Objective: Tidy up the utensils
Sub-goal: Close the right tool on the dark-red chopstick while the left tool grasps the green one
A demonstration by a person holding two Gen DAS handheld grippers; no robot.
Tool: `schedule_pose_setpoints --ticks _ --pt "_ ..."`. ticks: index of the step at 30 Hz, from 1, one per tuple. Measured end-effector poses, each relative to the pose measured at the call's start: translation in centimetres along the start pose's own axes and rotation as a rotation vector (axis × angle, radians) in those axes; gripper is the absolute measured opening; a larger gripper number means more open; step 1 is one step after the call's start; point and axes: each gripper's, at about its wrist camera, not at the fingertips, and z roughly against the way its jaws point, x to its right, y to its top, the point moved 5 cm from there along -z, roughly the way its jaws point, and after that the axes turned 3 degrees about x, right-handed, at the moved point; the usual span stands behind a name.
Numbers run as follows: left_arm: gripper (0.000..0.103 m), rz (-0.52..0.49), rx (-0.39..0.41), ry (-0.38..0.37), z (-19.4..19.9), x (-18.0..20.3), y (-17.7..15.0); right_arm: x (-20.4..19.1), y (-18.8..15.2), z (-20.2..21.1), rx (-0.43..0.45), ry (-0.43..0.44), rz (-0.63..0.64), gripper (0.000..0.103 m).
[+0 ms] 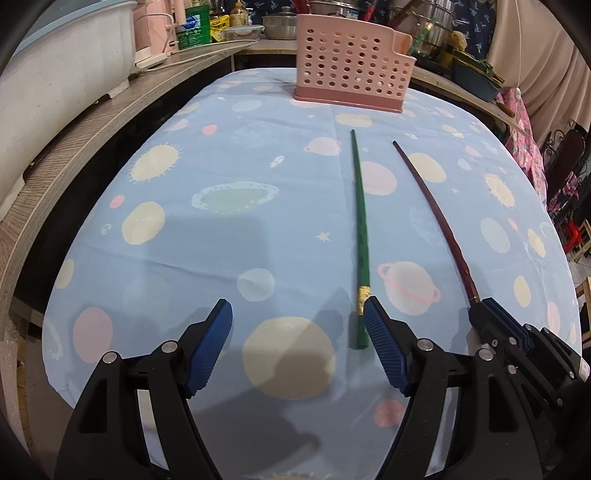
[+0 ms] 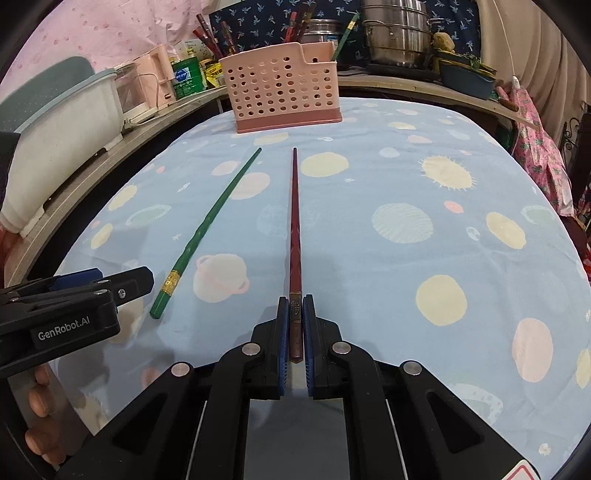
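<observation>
A green chopstick [image 1: 360, 229] lies on the blue space-print tablecloth [image 1: 221, 240], pointing toward a pink perforated utensil holder [image 1: 351, 62] at the far edge. My left gripper [image 1: 298, 314] is open and empty, its right finger just beside the green chopstick's near end. My right gripper [image 2: 295, 302] is shut on the thick end of a dark red chopstick [image 2: 294, 229], which points at the holder [image 2: 284, 88]. The green chopstick [image 2: 210, 229] lies to its left. The right gripper also shows in the left wrist view [image 1: 480, 306], shut on the red chopstick [image 1: 432, 206].
A wooden counter [image 1: 92, 125] curves along the left and back with a white tub [image 1: 62, 62], bottles and steel pots [image 2: 399, 33]. Several chopsticks stand behind the holder [image 2: 295, 27]. Pink cloth [image 2: 535, 147] hangs at right.
</observation>
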Motion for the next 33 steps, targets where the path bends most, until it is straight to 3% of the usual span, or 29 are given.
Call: schedule_pose_setpoints --ticks 6,12,15,20,22,33 --pt "0.069 -0.034 -0.003 -0.008 -0.6 1.6 -0.2 0.9 -0.4 0.5 0.004 0.012 -0.032 0.007" --pt "0.058 -0.038 -0.011 0.002 -1.2 1.8 -0.3 1.0 -0.5 0.5 0.011 0.015 -0.036 0.007" --pt "0.049 -0.038 -0.007 0.005 -1.1 1.7 -0.3 1.0 -0.5 0.5 0.013 0.014 -0.036 0.007" --pt "0.017 -0.043 -0.008 0.001 -0.9 1.5 -0.2 1.0 -0.5 0.5 0.013 0.013 -0.035 0.007" --pt "0.01 -0.041 -0.012 -0.002 -0.9 1.3 -0.2 1.0 -0.5 0.5 0.012 0.013 -0.035 0.007" --pt "0.008 -0.027 -0.038 -0.022 -0.6 1.0 -0.4 1.3 -0.9 1.0 0.002 0.02 -0.058 0.007"
